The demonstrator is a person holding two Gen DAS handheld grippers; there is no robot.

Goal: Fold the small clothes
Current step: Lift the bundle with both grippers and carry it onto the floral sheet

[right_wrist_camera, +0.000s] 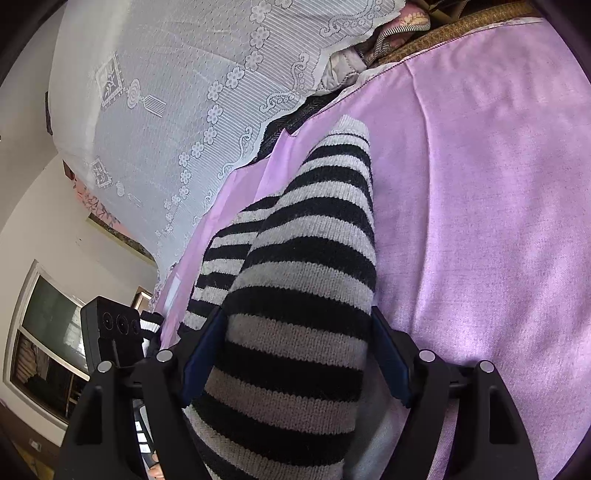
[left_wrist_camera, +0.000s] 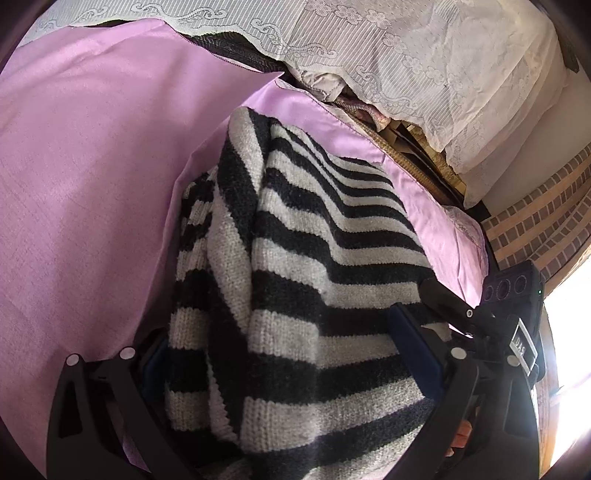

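- The striped knit garment [left_wrist_camera: 314,266] is thick and ribbed, its black and off-white bands running across a fuzzy, slightly pilled yarn; it lies bunched in soft folds.
- It rests on a smooth lilac sheet [left_wrist_camera: 85,177] with a faint sheen and a stitched hem, which covers the bed; the garment lies near the sheet's far hemmed edge, toward the side where the brick-patterned wall [left_wrist_camera: 546,206] shows in the left wrist view.
- In the right wrist view one narrow part of the knit [right_wrist_camera: 317,236], tube-like as a sleeve would be, stretches away toward the sheet's far edge and ends in a pale rounded cuff.
- Beyond the sheet's far edge hangs a white lace cloth [right_wrist_camera: 177,122], sheer and ribbed, with flower and scroll motifs; a woven golden-brown band [right_wrist_camera: 472,29] runs along that edge.
- The left gripper [left_wrist_camera: 291,354] has matte black angular arms with dark blue pads; its jaws stand wide apart with the bulk of the knit heaped between them. Whether the pads press the fabric I cannot tell.
- The right gripper [right_wrist_camera: 295,354] is of the same make; its jaws stand wide, the blue pads flanking the striped tube on both sides and lying against the yarn. Whether they squeeze it I cannot tell.
- A small black device with round lenses [right_wrist_camera: 118,325] sits by the right gripper's arm.
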